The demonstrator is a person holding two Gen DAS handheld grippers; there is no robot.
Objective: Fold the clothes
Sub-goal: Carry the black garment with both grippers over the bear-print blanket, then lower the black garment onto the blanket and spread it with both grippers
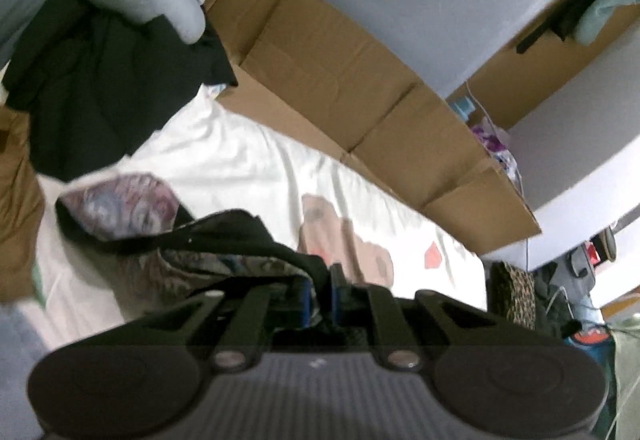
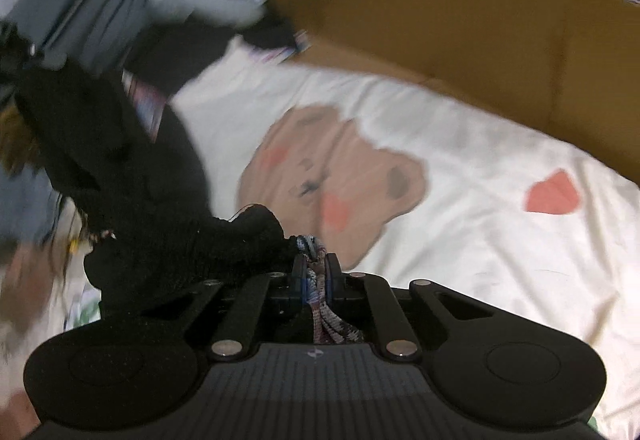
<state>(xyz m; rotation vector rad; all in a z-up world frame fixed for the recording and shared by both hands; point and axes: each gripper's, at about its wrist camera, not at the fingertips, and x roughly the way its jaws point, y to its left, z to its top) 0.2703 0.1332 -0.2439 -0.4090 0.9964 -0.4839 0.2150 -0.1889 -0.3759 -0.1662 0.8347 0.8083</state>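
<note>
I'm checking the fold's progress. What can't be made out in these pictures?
- Garment outline: right wrist view, motion blur and the left edge cut it off.
- Left gripper pads: left wrist view, cloth bunched over them.
- Cardboard box contents: both views, its walls hide them.

Both wrist views look steeply down along their fingers, close above the bed (image 2: 460,167); they share its bear print (image 1: 344,244) and the cardboard boxes (image 1: 360,79) along the far edge.

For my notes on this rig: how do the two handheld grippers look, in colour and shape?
Both look alike. The left gripper and the right gripper have matte black linkage bars with silver pivot pins, blue-edged pads, a grey ribbed body, and two round black discs at its sides. No cables or sleeves show.
</note>
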